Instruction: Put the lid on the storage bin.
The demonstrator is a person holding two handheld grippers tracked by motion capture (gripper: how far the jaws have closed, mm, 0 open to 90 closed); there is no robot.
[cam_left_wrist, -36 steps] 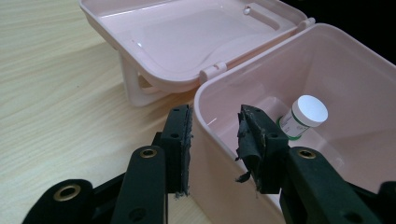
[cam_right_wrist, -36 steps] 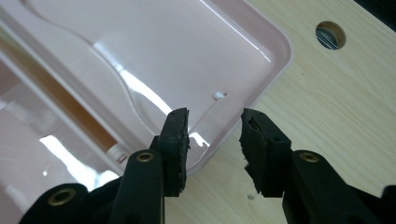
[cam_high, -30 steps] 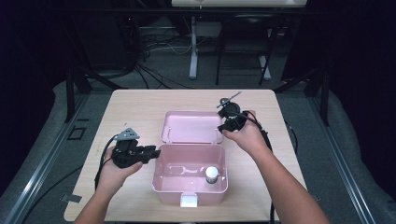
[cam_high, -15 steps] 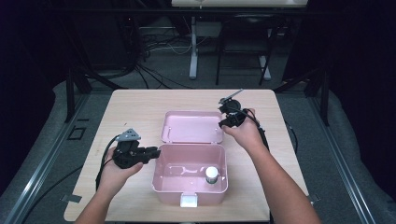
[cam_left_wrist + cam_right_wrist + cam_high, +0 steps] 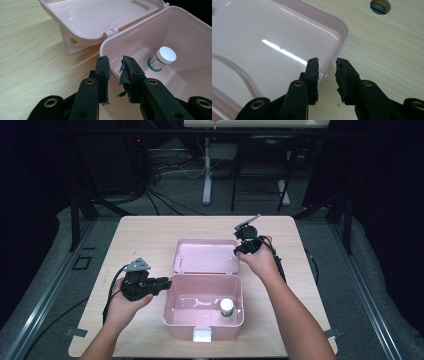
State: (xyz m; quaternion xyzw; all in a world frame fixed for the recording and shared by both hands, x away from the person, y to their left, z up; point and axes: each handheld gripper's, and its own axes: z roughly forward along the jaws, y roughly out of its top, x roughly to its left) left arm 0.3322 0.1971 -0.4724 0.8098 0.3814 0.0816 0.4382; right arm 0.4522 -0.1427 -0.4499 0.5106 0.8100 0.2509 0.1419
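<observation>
Pink box point(image 5: 150, 32) rim between left claw point(image 5: 115, 65)

left gripper point(image 5: 115, 65): jaws just been closing, straddling the left wall of the pink box point(image 5: 150, 42), small gap between the pads | lid point(image 5: 100, 17): open, lying back on wooden table point(image 5: 30, 55) | white-capped bottle point(image 5: 162, 58): upright inside box
</observation>
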